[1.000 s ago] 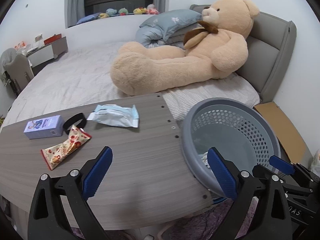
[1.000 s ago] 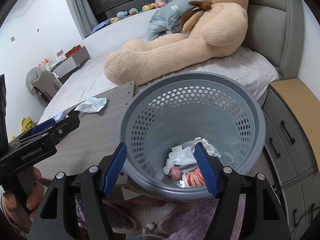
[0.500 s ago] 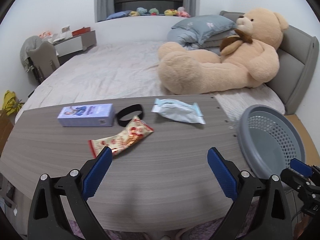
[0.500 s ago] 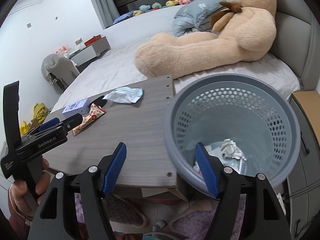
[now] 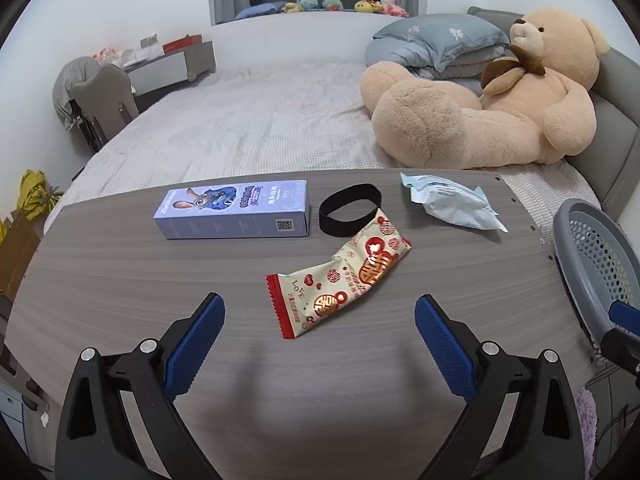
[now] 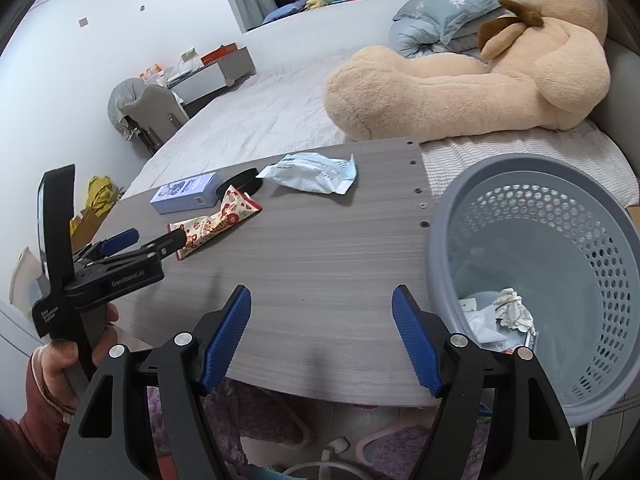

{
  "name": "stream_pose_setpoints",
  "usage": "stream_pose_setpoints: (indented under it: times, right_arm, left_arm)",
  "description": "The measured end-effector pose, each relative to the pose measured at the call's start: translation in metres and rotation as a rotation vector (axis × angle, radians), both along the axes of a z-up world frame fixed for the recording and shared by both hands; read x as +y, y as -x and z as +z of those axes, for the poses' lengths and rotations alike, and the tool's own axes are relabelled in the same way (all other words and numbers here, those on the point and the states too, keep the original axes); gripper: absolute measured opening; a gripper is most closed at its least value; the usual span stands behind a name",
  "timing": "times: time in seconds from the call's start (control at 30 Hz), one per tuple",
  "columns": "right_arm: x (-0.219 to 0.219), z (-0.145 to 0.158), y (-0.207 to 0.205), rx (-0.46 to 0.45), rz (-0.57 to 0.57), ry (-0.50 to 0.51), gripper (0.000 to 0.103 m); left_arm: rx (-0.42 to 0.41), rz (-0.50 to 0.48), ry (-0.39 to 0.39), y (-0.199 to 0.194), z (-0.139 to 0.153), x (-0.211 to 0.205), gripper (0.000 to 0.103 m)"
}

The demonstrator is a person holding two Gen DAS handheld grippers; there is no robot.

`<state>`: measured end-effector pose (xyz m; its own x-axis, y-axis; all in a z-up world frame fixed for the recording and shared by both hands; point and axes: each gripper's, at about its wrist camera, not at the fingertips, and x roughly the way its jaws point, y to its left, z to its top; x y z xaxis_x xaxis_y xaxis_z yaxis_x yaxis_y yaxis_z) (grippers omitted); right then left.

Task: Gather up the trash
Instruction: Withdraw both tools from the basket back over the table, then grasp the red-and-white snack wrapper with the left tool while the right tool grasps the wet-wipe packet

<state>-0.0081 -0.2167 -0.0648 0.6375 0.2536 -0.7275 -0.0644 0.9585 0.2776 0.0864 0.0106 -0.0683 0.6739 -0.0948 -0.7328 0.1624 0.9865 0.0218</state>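
Both grippers have swung from the grey basket (image 6: 536,256) to over the table (image 5: 120,280) — left gripper (image 5: 316,332) released, empty, its fingers straddling the near end of the red-and-cream wrapper (image 5: 344,272); right gripper (image 6: 322,332) also spread and empty, the basket just right of it, the pale blue packet (image 6: 310,172) well beyond

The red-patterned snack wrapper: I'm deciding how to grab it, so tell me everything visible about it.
The snack wrapper is a crinkled, glossy cream packet with red and gold emblems and a red serrated end. It looks flattened, lying diagonally on the wood-grain table. Its far end overlaps the black band. The open left tongs sit just short of it.
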Motion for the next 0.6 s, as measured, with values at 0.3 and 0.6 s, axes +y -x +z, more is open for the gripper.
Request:
stream_pose_setpoints:
  times: [0.3, 0.6]
  right_arm:
    - [0.007, -0.009, -0.021, 0.024, 0.018, -0.014, 0.07]
    - [0.002, -0.019, -0.035, 0.049, 0.007, -0.044, 0.07]
  left_arm:
    - [0.051, -0.065, 0.005, -0.031, -0.015, -0.004, 0.094]
    - [0.098, -0.122, -0.022, -0.05, -0.028, -0.016, 0.094]
